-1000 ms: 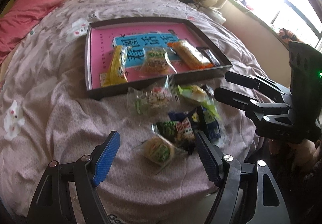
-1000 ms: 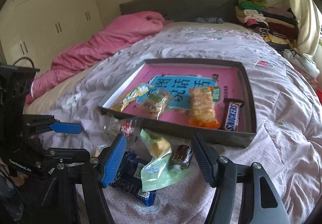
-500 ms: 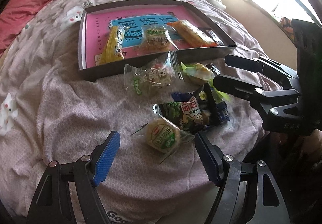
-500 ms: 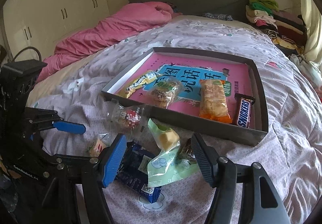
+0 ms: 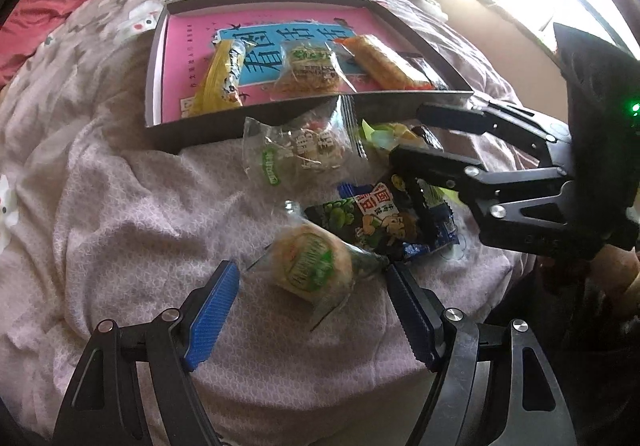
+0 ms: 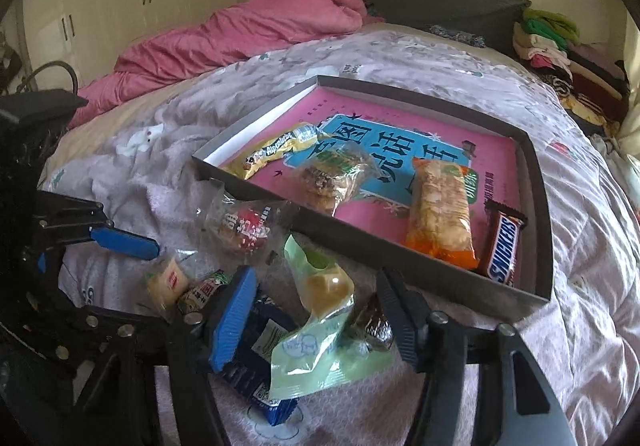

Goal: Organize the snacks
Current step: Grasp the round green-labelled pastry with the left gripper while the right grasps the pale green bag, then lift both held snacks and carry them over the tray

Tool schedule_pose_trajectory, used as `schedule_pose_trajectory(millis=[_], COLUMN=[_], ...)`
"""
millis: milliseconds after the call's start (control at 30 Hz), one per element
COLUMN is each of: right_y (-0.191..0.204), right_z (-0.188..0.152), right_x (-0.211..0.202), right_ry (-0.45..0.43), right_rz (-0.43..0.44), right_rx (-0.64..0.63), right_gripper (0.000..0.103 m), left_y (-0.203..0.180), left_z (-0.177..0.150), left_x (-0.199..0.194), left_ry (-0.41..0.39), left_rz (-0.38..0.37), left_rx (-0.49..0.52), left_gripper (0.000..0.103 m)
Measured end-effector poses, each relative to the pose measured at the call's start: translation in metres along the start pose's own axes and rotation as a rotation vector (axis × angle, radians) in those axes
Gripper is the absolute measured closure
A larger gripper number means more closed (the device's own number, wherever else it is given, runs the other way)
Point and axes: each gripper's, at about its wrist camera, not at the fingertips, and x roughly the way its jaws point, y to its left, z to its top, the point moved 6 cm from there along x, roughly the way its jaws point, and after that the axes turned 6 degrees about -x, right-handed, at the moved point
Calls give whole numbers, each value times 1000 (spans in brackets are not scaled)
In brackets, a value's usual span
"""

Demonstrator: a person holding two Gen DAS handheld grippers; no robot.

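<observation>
A grey tray with a pink liner [image 5: 157,57] [image 6: 538,181] lies on the bed and holds a yellow bar [image 5: 222,77], a clear cookie pack [image 5: 310,71], an orange pack [image 6: 440,207] and a Snickers bar [image 6: 503,246]. Loose snacks lie in front of it. My left gripper [image 5: 312,306] is open around a round green-label cake [image 5: 310,266]. My right gripper [image 6: 316,320] is open around a light green packet [image 6: 320,330], above a blue packet [image 6: 256,378]. A clear pack with a red snack [image 6: 244,226] leans on the tray's near wall.
A dark pea snack packet [image 5: 372,221] lies between the two grippers. A pink duvet [image 6: 240,33] is heaped at the far left of the bed. Folded clothes [image 6: 560,57] are stacked at the far right. The bed's near edge is just below the snacks.
Both grippers have moved forward and down toward the loose snacks. The round cake now sits between my left fingers, and the green packet between my right fingers.
</observation>
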Motion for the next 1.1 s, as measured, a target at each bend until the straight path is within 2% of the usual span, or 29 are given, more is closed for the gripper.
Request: schedule_pose_trajectory(millis=[133,300,400,533,767,967,1100], right_y=[-1,-2,1,6,10,6,0], right_z=[-1,-2,-3,-4,-5,-5,-3], right_x=[7,13,16,19,30,30,25], right_ry=[27,50,59,66,84,84,61], right_rz=[9,9,-9,-30,-54,-48,-5], right_rx=[-10,-23,-66,-119,-163,-130,-53], right_gripper=[56,67,67,67,68,69,69], left_y=[1,5,9,19,23,23,19], left_z=[2,6,10,13,15,19,20], left_x=[0,-4,-6,-6,1,7,9], left_ry=[-7,-24,-32,-37,-26,-24,-30], left_rz=[-11,-18,-17,-25,-58,-86,-104], left_rx=[-3,-1,-9,-45,-73,-97,-108], left_gripper=[25,25,26,34,36,42,53])
